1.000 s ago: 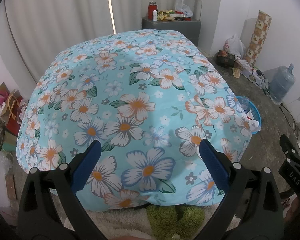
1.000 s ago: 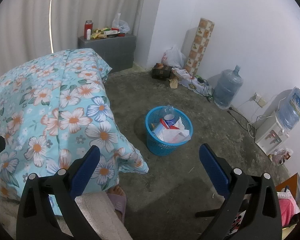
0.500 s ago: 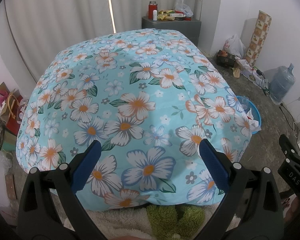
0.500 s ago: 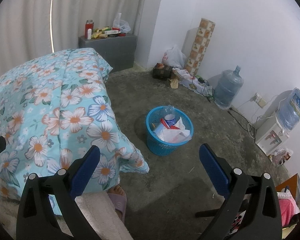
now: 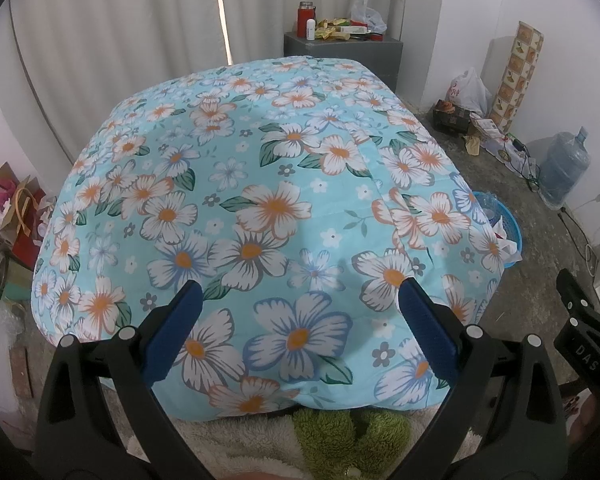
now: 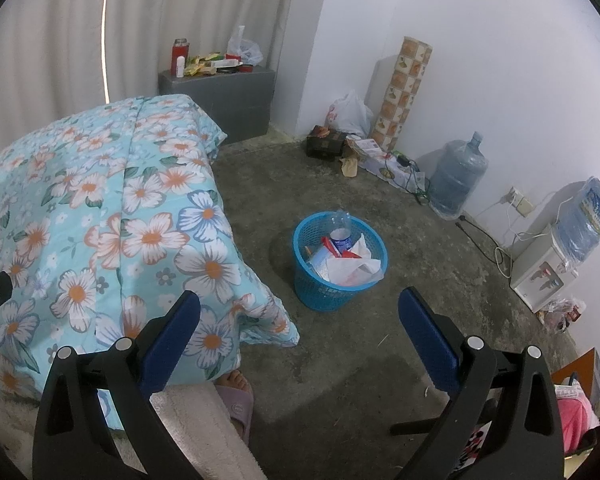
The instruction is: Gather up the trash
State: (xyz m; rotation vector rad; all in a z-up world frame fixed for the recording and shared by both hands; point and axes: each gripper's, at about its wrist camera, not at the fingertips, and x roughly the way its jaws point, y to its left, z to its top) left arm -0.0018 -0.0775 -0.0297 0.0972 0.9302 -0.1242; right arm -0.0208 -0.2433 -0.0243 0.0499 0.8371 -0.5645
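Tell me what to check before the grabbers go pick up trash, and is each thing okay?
1. Left hand-held gripper open and empty: ok, blue fingers spread over the flowered blanket.
2. Right hand-held gripper open and empty: ok, nothing between its fingers.
3. Blue basket within sight: ok, it stands upright on the concrete floor beside the bed.
4. Room left in the basket: cannot tell; a bottle, paper and wrappers already reach its rim.
5. Path to the basket free: ok, bare floor in front, but a slippered foot is near the blanket corner.
6. Trash on the blanket: not ok, none visible there.
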